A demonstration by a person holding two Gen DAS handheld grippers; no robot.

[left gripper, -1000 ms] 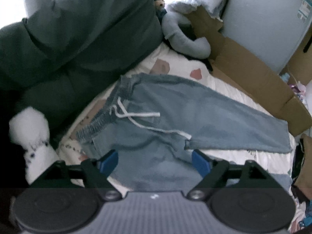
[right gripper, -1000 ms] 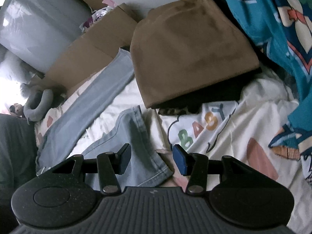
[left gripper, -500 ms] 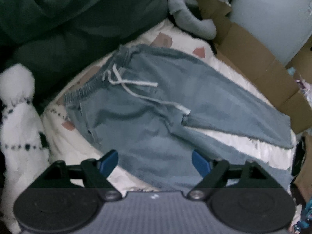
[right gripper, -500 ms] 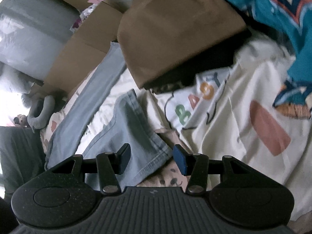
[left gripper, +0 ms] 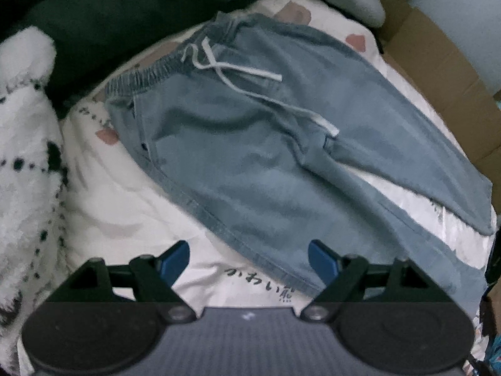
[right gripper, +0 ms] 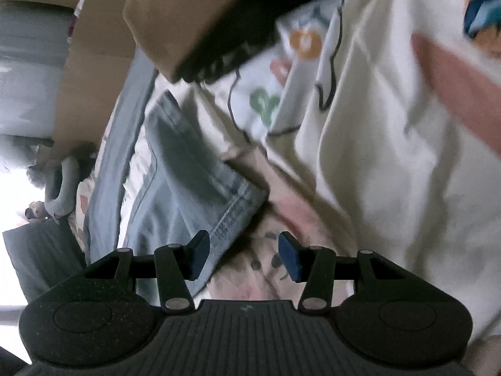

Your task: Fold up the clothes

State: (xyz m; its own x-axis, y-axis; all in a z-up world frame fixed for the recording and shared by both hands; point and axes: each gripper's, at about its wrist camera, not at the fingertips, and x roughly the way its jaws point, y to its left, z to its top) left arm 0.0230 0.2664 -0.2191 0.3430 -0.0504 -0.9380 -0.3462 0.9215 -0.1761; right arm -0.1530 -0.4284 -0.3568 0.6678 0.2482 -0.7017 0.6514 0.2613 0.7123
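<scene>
Your left gripper [left gripper: 249, 258] has pulled back, spread and empty, jeans [left gripper: 266, 144] flat at 12 o'clock | right gripper [right gripper: 241, 253], spread, has closed on the hem [right gripper: 231, 210] at 11 | a grab looks near.

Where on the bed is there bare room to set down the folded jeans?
Bare sheet lies between the jeans and the fluffy white blanket. A narrow strip shows between the legs. Crowded: cardboard beyond, brown folded stack near the hem.

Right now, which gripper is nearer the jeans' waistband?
Left. The left gripper hovers open by the jeans' side seam, with the waistband ahead. The right gripper is open at the hem, the opposite end.
</scene>
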